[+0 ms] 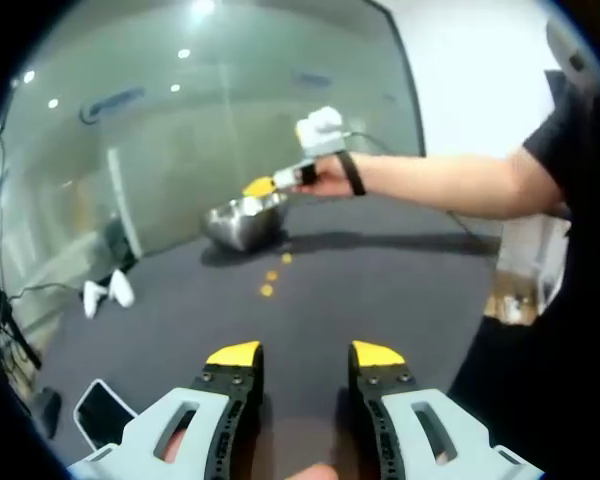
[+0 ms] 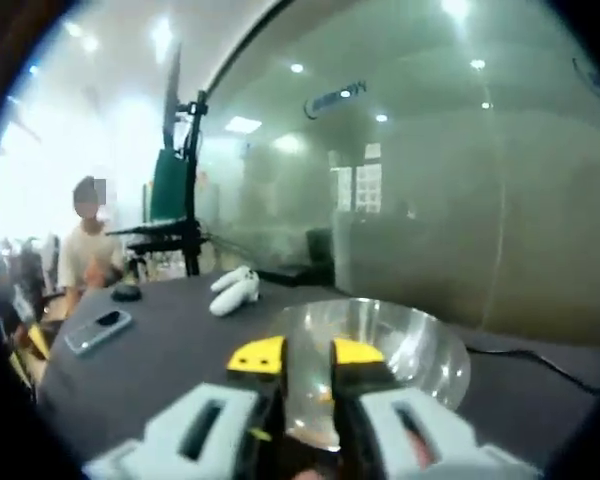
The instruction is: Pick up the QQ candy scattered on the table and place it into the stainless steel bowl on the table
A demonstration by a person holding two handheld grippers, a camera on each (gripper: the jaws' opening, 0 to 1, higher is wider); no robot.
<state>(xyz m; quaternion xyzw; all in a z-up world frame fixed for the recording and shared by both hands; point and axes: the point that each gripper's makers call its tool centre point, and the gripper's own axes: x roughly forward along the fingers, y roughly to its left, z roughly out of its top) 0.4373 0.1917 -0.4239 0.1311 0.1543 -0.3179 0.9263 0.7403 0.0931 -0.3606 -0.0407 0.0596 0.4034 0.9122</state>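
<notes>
The stainless steel bowl (image 1: 242, 222) stands far across the dark table (image 1: 380, 290). Three small orange QQ candies (image 1: 267, 290) lie in a short line in front of it. My left gripper (image 1: 306, 355) hovers low over the near table, its yellow-tipped jaws wide apart and empty. A person's hand holds my right gripper (image 1: 277, 182) just over the bowl's rim. In the right gripper view the bowl (image 2: 410, 345) lies directly beneath my right gripper (image 2: 307, 358), whose jaws stand a little apart with nothing visible between them.
Two white controllers (image 1: 105, 292) (image 2: 232, 290) and a phone (image 1: 102, 410) (image 2: 98, 330) lie on the table's left part. The person's arm (image 1: 450, 183) reaches across above the table. A seated person (image 2: 85, 250) and a monitor stand (image 2: 175, 200) are beyond the table.
</notes>
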